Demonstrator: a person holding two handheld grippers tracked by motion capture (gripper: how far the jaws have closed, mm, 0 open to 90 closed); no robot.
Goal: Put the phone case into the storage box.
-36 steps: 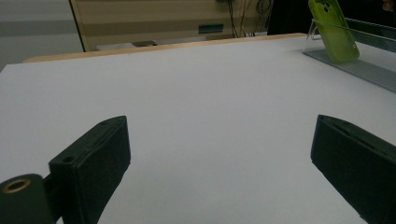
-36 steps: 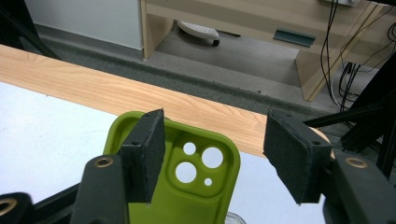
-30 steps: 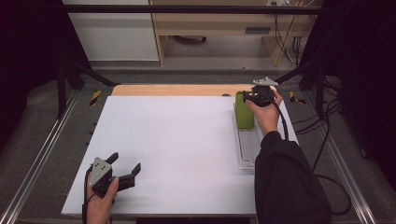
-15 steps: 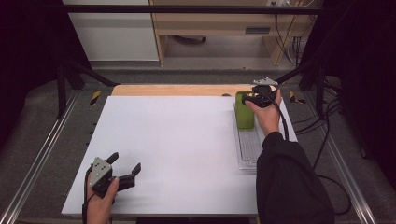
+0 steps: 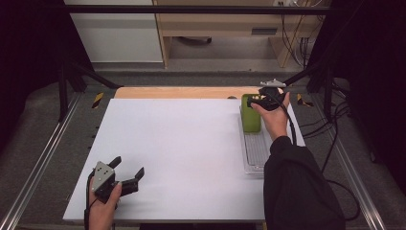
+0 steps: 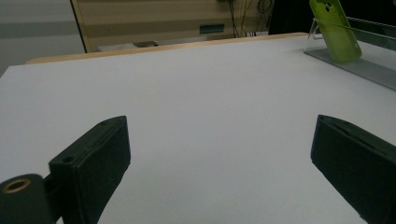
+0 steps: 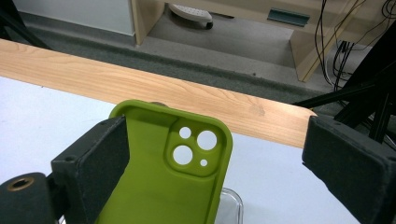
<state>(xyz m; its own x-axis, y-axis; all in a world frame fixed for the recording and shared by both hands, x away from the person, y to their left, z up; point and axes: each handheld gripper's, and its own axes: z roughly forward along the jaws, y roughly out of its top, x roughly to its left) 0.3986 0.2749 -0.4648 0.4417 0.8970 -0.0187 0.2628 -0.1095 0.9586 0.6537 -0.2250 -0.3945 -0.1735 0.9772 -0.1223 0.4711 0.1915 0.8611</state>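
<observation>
A lime-green phone case (image 5: 251, 117) stands upright at the far end of a clear acrylic tray (image 5: 256, 155) on the right of the white tabletop (image 5: 182, 143). My right gripper (image 5: 258, 101) is open at the case's top. In the right gripper view the case (image 7: 173, 186) shows its camera cut-outs and sits between the jaws, close to the left one and well apart from the right one. That gripper (image 7: 217, 135) holds nothing. Near the front left corner my left gripper (image 5: 128, 166) rests low over the table, open and empty. From the left gripper view (image 6: 219, 154) the case (image 6: 335, 30) leans far off at the upper right.
A wooden strip (image 5: 182, 92) runs along the table's far edge, with the floor, a cabinet and cables beyond it. Metal rails (image 5: 43, 158) flank the table on both sides. A dark sleeve (image 5: 297, 187) covers the front right corner.
</observation>
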